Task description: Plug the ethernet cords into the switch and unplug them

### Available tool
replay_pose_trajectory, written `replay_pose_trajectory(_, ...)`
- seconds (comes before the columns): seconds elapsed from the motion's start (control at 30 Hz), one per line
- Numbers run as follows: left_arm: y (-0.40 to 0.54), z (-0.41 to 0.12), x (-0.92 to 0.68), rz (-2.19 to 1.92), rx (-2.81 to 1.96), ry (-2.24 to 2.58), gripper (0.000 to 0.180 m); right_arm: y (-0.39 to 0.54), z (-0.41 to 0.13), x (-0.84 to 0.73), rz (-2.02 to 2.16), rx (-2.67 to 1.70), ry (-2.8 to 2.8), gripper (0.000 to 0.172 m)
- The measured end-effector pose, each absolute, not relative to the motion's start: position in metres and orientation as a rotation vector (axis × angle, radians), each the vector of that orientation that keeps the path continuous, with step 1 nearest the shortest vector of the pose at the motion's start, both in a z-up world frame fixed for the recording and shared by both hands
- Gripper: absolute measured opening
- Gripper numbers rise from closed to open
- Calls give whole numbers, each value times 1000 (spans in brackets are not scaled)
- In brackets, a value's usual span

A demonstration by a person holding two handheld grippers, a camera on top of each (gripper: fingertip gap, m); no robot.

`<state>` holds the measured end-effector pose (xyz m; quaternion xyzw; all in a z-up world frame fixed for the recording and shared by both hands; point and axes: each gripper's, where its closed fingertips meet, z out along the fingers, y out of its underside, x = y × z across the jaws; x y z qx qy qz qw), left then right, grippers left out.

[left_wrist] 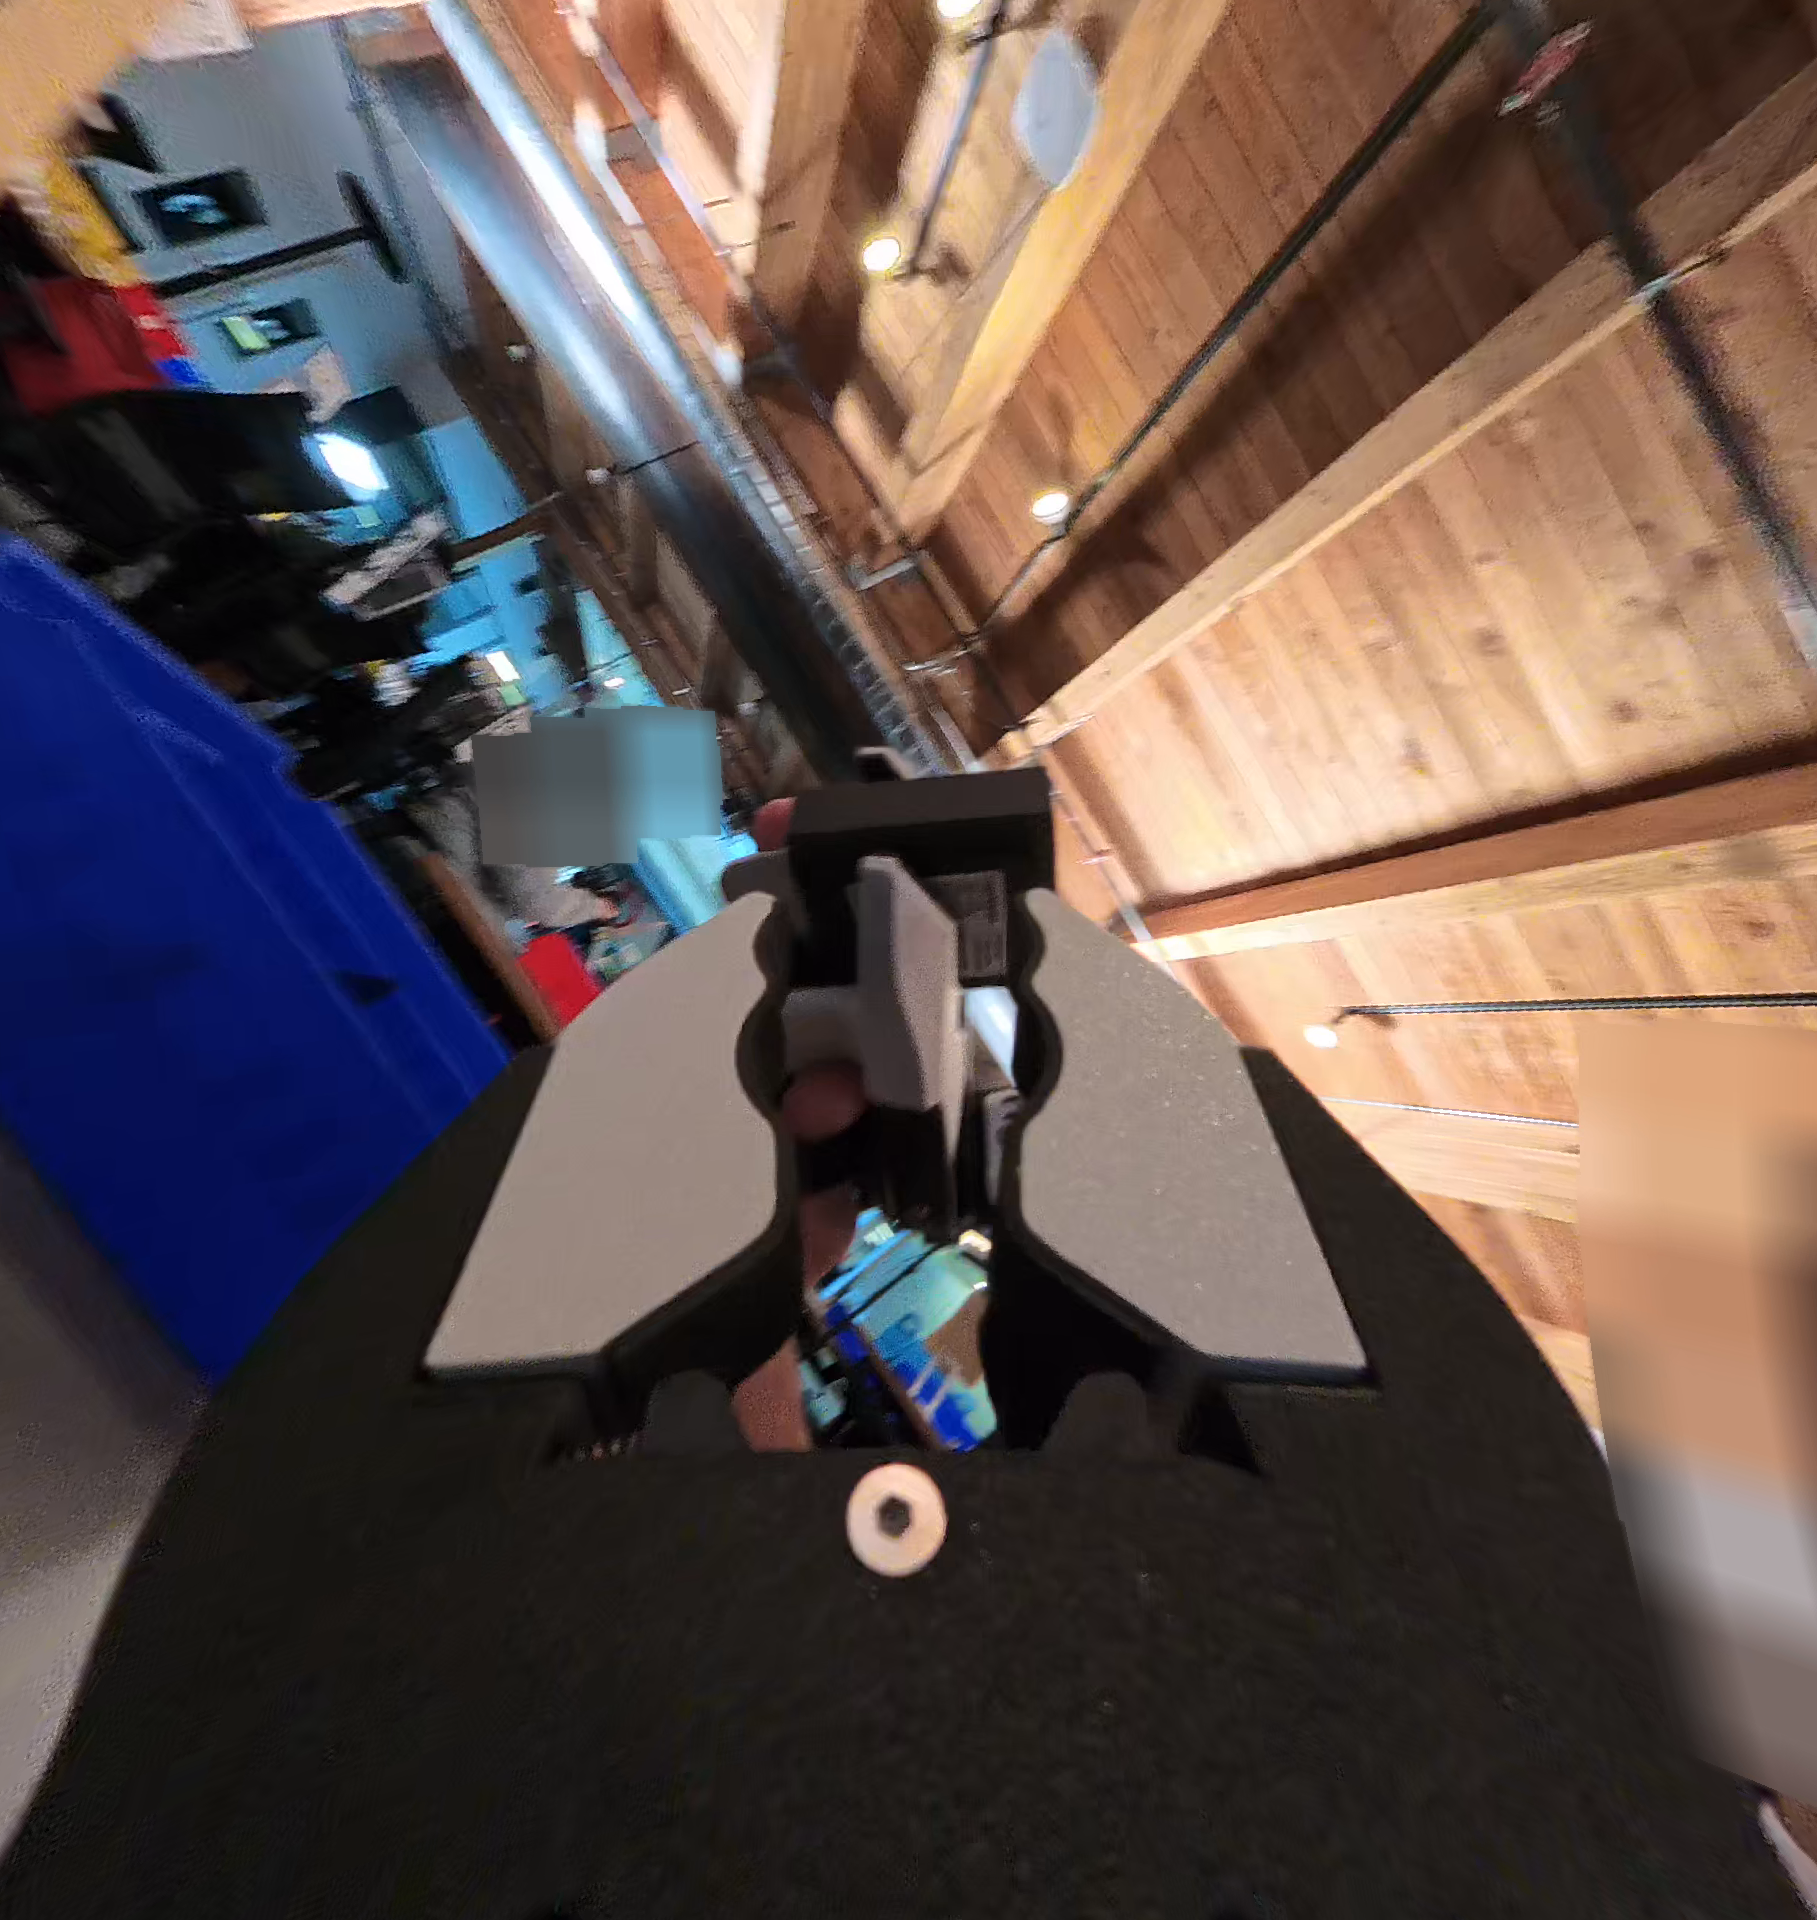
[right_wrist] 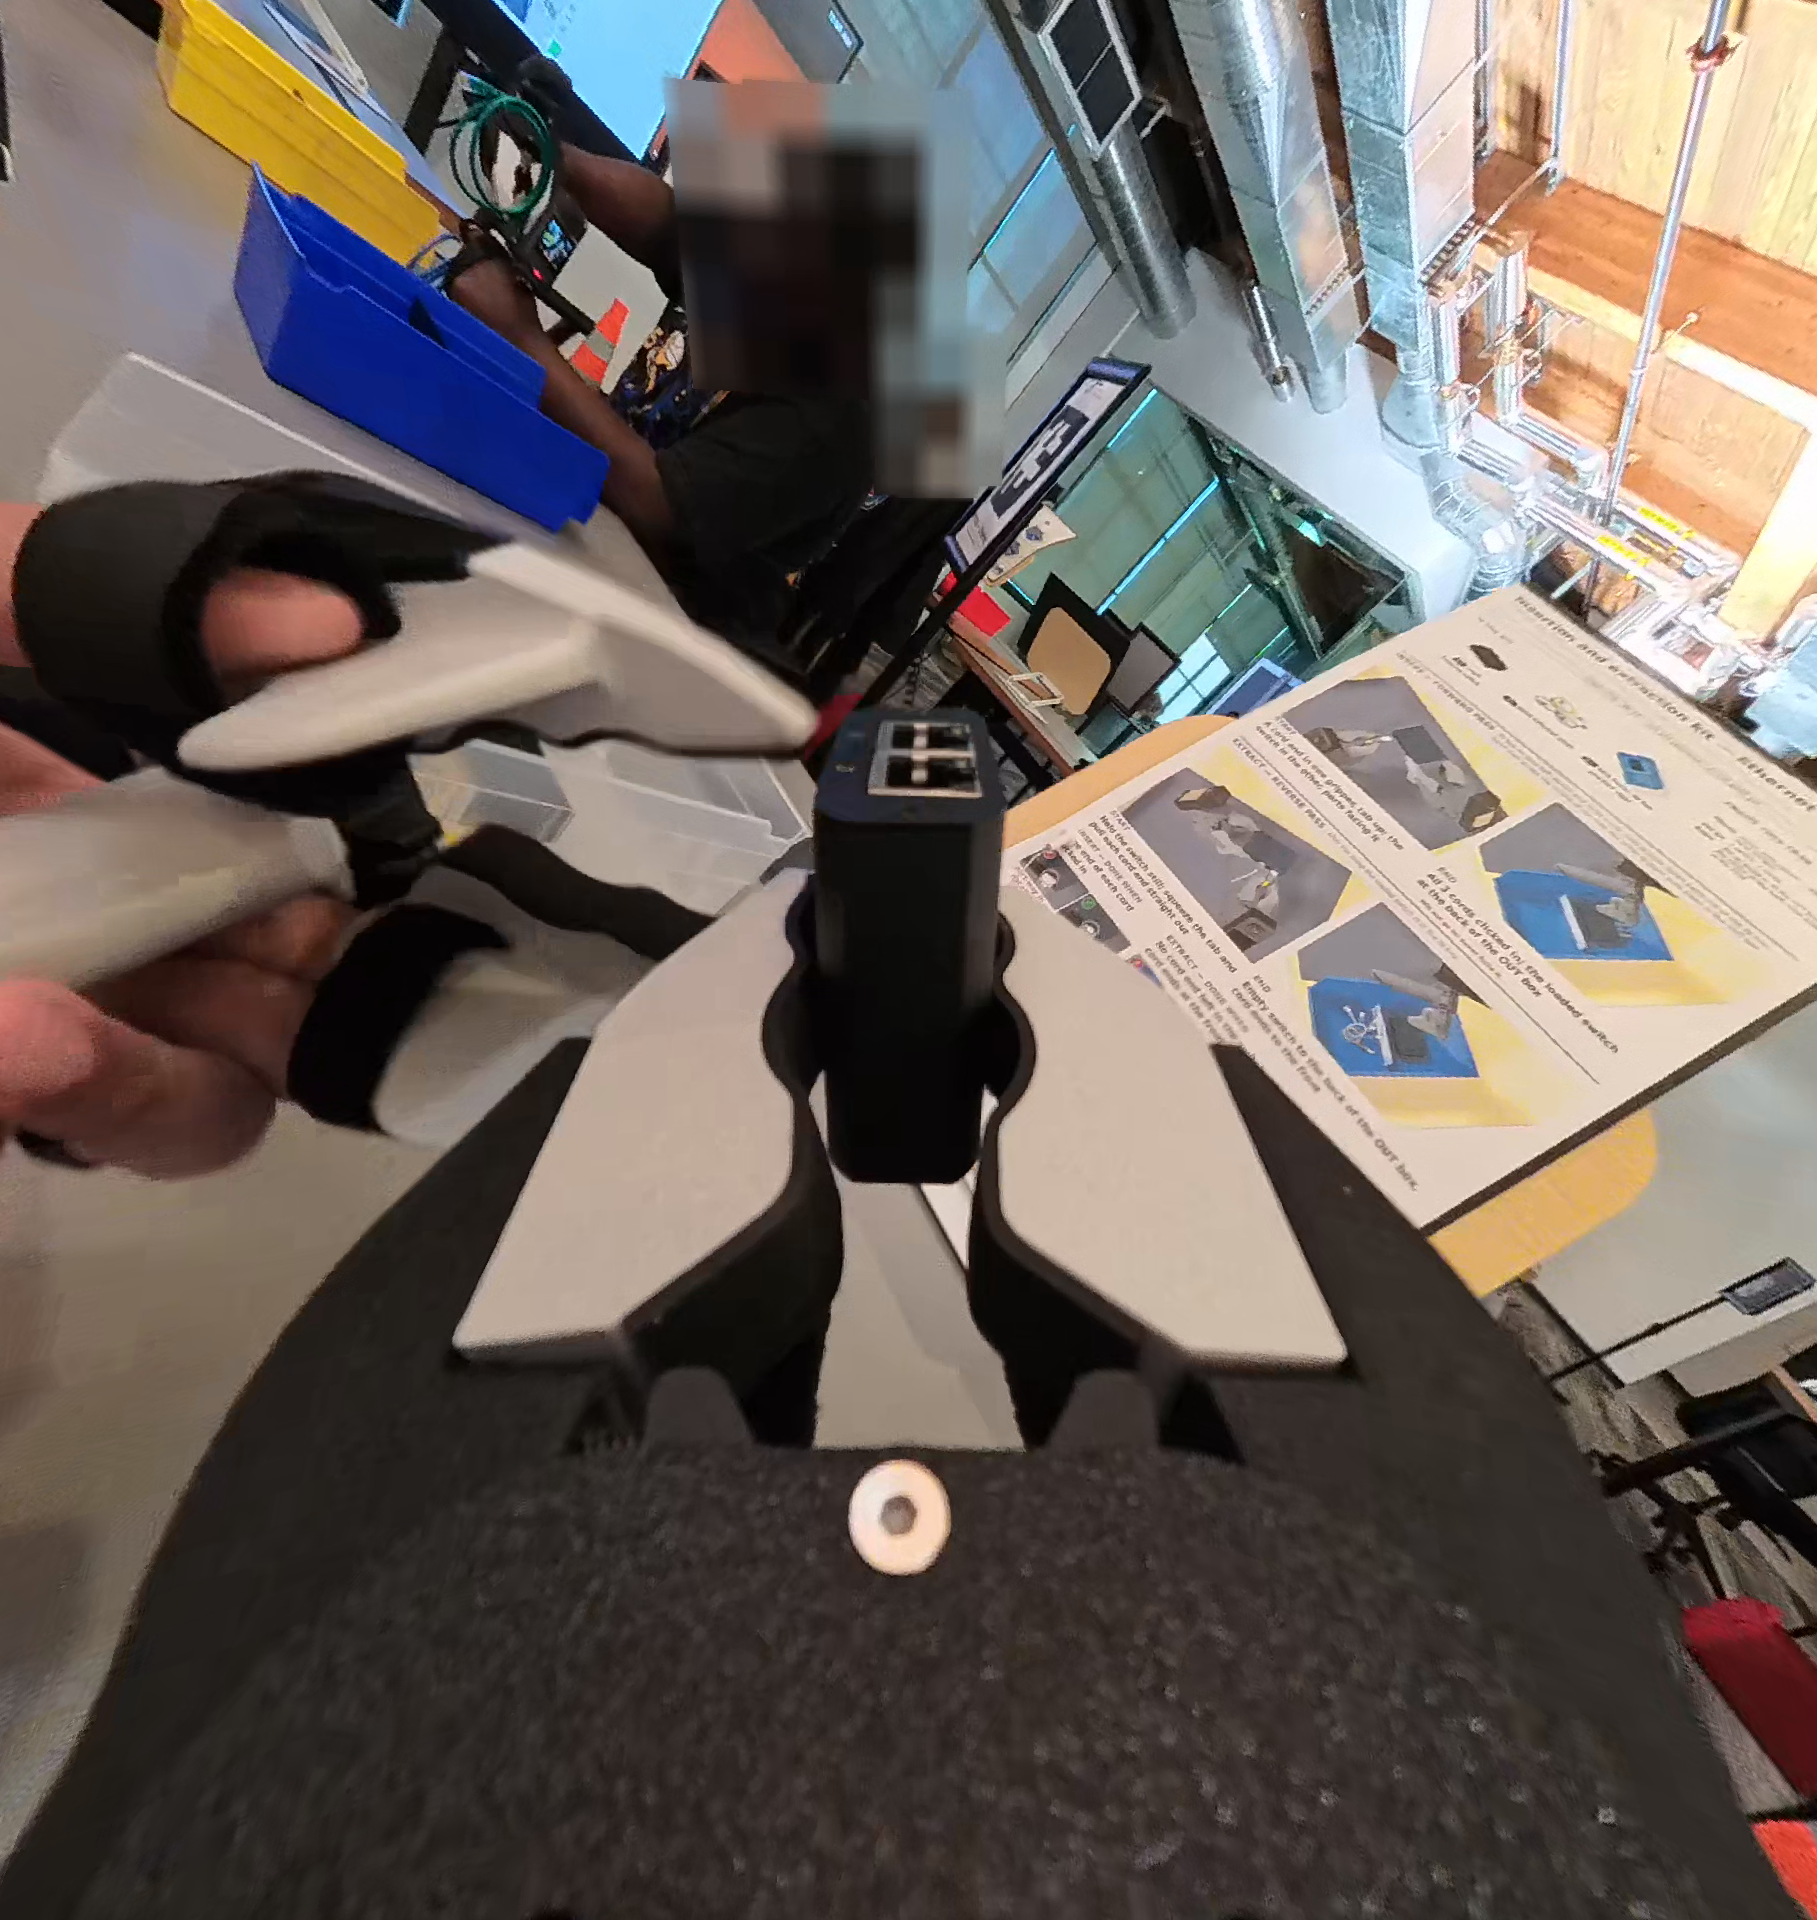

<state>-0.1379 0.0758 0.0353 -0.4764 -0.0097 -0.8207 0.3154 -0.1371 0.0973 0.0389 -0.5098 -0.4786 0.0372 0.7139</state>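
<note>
Right gripper [right_wrist: 899, 997]: jaws narrow, clamped on the switch [right_wrist: 899, 935], a dark box, one pad against each long side. Its long axis runs straight out along the fingers, away from the wrist. The port end faces outward and shows two ports, stacked one above the other, both empty. The switch is held in the air above the grey table [right_wrist: 135, 1351].

Left gripper [right_wrist: 790, 727]: comes in from the left in the right wrist view, held by a hand [right_wrist: 125, 1039] in a black fingerless glove. Its grey fingers [right_wrist: 675, 675] taper to a tip just beside the port end of the switch, upper left of it; I cannot tell whether they touch. In its own view the jaws stand partly apart, with the switch's dark end and the right gripper's grey finger in the gap beyond them, not pressed. Nothing gripped that I can make out. That view is tilted up at a wooden ceiling [left_wrist: 1403, 520] and is blurred.

Containers: one blue bin [right_wrist: 405, 364] on the table, contents hidden by its wall. Yellow bins [right_wrist: 270, 114] stacked behind it; count unclear. Clear plastic trays [right_wrist: 665, 790] past the switch, contents not readable.

One printed instruction sheet [right_wrist: 1455, 862] lies at right, on a tan board. One seated person [right_wrist: 769, 488] behind the blue bin.
</note>
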Motion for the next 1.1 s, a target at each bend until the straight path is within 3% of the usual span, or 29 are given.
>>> replay_pose_trajectory(0.2, 81, -2, -176, -1751, -1572, 188, 25, 107, 48, -126, 164, -1129, -1125, 25)
replay_pose_trajectory(0.43, 78, -18, -243, -1110, -1780, 321, 30, 111, 56, -129, 174, -1007, -1279, 25)
replay_pose_trajectory(0.6, 46, -52, -312, -671, -1883, 403, 45, 108, 42, -138, 259, -1023, -1245, 25)
replay_pose_trajectory(0.83, 6, -90, -317, -743, -1861, 441, 73, 104, 12, -162, 187, -1045, -1172, 25)
replay_pose_trajectory(1.1, 7, -91, -350, -793, -1821, 311, 58, 129, -10, -194, 277, -998, -1053, 25)
